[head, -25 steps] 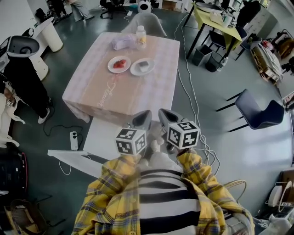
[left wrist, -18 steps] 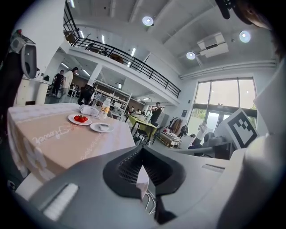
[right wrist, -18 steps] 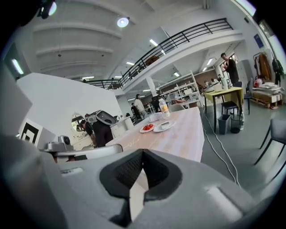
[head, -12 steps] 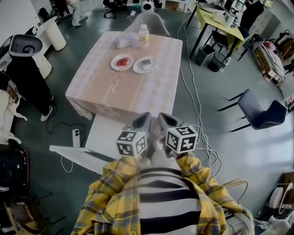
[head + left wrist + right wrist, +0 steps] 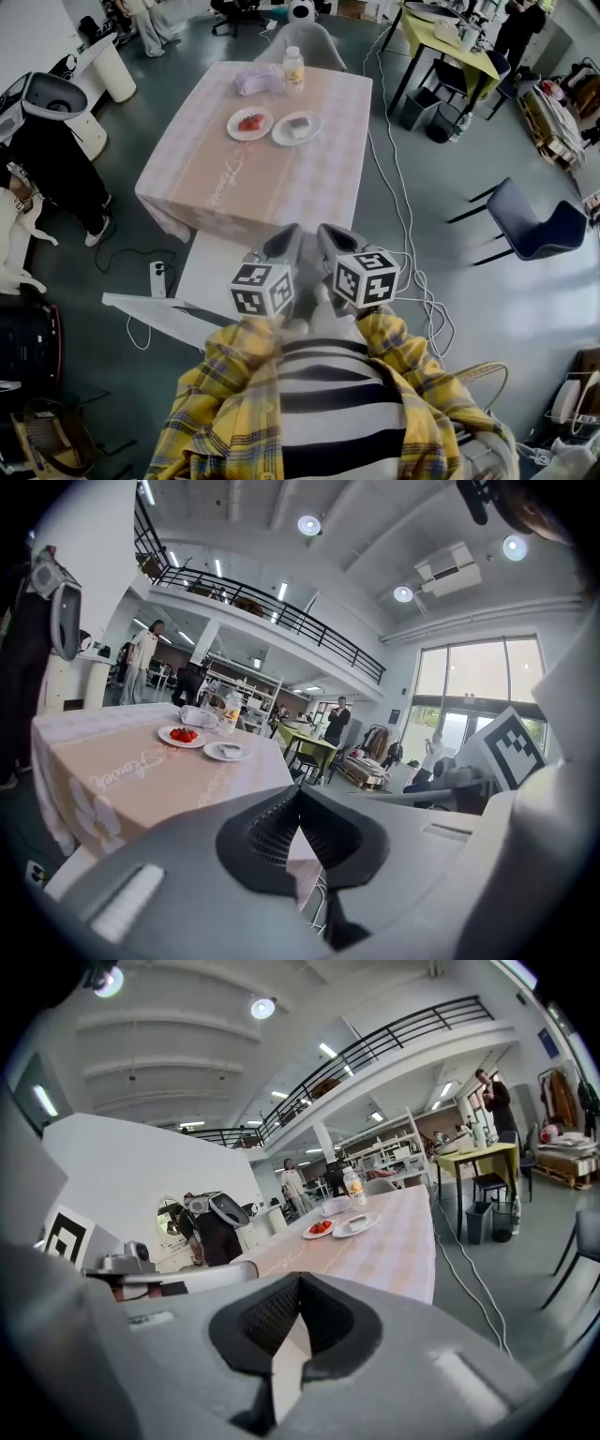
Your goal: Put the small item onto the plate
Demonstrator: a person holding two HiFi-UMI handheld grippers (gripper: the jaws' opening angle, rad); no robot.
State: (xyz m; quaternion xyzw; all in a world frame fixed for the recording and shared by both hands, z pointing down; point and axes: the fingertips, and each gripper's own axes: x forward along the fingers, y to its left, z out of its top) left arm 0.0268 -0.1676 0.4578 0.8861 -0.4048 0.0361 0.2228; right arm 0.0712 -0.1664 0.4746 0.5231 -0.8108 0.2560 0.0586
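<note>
A pink-clothed table [image 5: 281, 178] stands a few steps ahead. On its far half sit two white plates: one with red strawberries [image 5: 249, 123] and one with a small pale grey item [image 5: 296, 127]. The left gripper view shows the strawberry plate [image 5: 182, 736] and the other plate [image 5: 228, 752] far off. So does the right gripper view, with the strawberry plate [image 5: 320, 1229] beside the second plate [image 5: 354, 1224]. My left gripper [image 5: 281, 246] and right gripper [image 5: 336, 242] are held side by side near my chest, well short of the table. Both are shut with nothing in them.
A bottle [image 5: 294, 70] and a wrapped pack [image 5: 259, 82] stand at the table's far edge. A low white board [image 5: 211, 272] lies between me and the table. A power strip [image 5: 157, 278] and cables [image 5: 394, 206] run over the floor. A blue chair [image 5: 525, 230] stands right, a person in black [image 5: 52, 169] left.
The head view has shifted a little and the table sits slightly higher in it. Both grippers stay shut close to my chest.
</note>
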